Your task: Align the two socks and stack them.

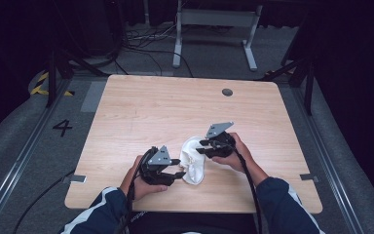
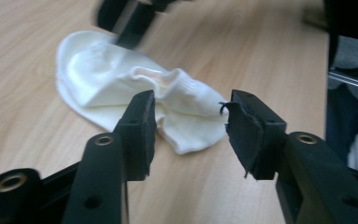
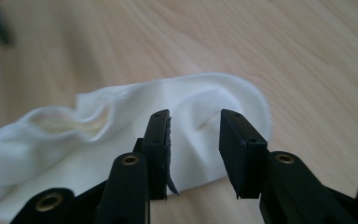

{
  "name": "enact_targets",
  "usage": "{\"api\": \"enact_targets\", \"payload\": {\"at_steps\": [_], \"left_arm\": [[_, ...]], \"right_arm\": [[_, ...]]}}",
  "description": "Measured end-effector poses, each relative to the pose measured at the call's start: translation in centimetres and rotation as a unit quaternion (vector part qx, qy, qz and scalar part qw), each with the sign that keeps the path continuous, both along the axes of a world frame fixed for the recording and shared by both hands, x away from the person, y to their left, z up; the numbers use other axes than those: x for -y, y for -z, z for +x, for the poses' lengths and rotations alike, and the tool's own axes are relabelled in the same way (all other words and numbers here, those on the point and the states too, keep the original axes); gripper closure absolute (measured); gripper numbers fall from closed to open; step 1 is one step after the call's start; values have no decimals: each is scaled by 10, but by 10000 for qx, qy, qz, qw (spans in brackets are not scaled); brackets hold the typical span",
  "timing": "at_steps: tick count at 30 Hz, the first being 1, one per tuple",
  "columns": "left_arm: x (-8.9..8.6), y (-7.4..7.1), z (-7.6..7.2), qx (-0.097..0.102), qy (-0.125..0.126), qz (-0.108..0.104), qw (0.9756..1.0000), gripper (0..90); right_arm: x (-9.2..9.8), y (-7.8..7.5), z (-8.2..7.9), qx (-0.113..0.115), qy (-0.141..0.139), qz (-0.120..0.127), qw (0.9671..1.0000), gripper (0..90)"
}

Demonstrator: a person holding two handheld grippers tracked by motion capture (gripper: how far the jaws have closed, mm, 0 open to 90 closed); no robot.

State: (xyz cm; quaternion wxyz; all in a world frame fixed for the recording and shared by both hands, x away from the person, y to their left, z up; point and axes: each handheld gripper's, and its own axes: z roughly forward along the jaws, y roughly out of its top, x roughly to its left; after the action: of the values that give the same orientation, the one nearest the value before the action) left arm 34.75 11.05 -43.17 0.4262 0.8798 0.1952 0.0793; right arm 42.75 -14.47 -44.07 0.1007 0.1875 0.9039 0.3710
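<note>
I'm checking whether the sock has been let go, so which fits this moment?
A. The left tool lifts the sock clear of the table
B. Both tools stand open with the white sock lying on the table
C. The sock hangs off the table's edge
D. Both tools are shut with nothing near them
B: the left tool and the right tool each show a gap between their pads, and the white sock lies crumpled on the table.

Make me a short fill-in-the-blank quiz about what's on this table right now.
1. The white sock lies on a ____ table.
2. The sock is ____ in colour.
3. The left gripper has its fingers ____, not pressing the sock.
4. The right gripper points at the sock's rounded ____ end.

Missing words: wooden; white; open; toe
</note>
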Motion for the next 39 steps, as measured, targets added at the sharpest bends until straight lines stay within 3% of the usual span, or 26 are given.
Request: {"api": "enact_targets", "payload": {"at_steps": [1,2,7,10,12,17,20,27,31,35,39], "left_arm": [[0,0,2,138,-7,164,9998,509],[-3,0,7,174,-144,295,9993,529],[-15,1,21,93,-437,161,9989,533],[-17,4,28,-37,-508,38,9987,521],[-13,8,31,-91,-513,71,9986,510],[-2,13,34,-131,-346,200,9991,522],[8,16,37,-150,-232,243,9993,527],[20,24,46,-211,-170,414,9988,556],[24,30,51,-293,-201,503,9981,557],[23,33,52,-299,-239,540,9978,554],[23,33,53,-320,-249,501,9979,550]], "right_arm": [[0,2,-4,-32,19,0,10000,650],[-2,6,-12,-84,-139,41,9999,650],[-21,10,-30,31,-680,-39,9977,716],[-37,19,-38,-47,-1014,-289,9944,737],[-41,23,-44,-19,-1121,-434,9927,728],[-33,14,-49,42,-1131,-349,9930,668],[-18,6,-61,2,-1309,-272,9910,618],[-12,14,-73,-76,-1513,-251,9881,624],[-17,19,-74,-50,-1503,-238,9883,664],[-18,22,-76,125,-1524,-366,9876,850],[-11,15,-75,173,-1549,-392,9870,872]]}}
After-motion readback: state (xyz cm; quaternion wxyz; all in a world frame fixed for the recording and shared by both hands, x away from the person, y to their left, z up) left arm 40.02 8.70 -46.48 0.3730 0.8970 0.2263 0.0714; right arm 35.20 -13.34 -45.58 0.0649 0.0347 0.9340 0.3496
